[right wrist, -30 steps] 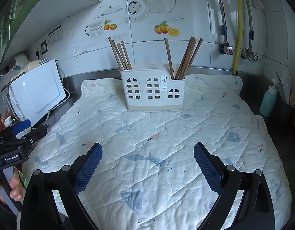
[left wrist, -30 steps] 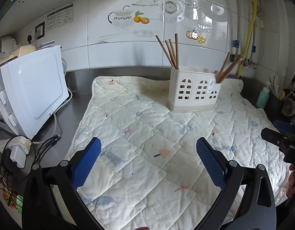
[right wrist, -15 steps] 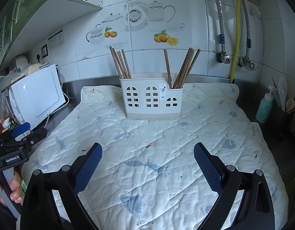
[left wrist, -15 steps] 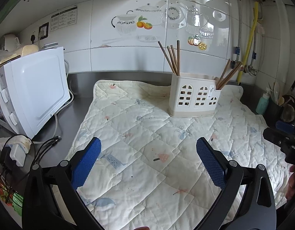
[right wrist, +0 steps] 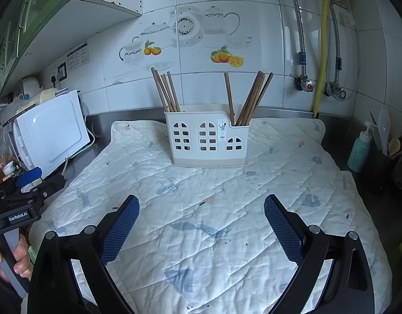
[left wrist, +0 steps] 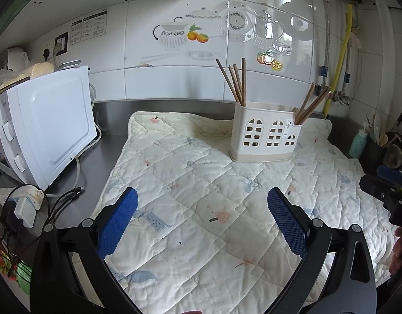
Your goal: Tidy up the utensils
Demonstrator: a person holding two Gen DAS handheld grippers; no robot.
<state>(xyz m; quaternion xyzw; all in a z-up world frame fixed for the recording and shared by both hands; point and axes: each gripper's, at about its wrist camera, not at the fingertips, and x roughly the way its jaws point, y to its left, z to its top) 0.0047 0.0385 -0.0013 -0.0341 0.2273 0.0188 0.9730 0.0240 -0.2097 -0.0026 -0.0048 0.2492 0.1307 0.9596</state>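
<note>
As far as I see, the quilted mat (right wrist: 227,209) carries no loose utensil; the white caddy (right wrist: 207,142) near the wall holds all chopsticks (right wrist: 249,99), so I judge sorting nearly done. My left hand-held gripper (left wrist: 202,218) and right hand-held gripper (right wrist: 201,221) are wide, holding nothing.

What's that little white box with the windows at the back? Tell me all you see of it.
The utensil holder is a white, plastic-looking caddy with arched window cutouts, a beige base and a small sticker on its front. It stands upright on the quilted mat near the tiled wall. Brown chopsticks lean in its left compartment, more in its lower right one. Neither gripper touches it.
</note>
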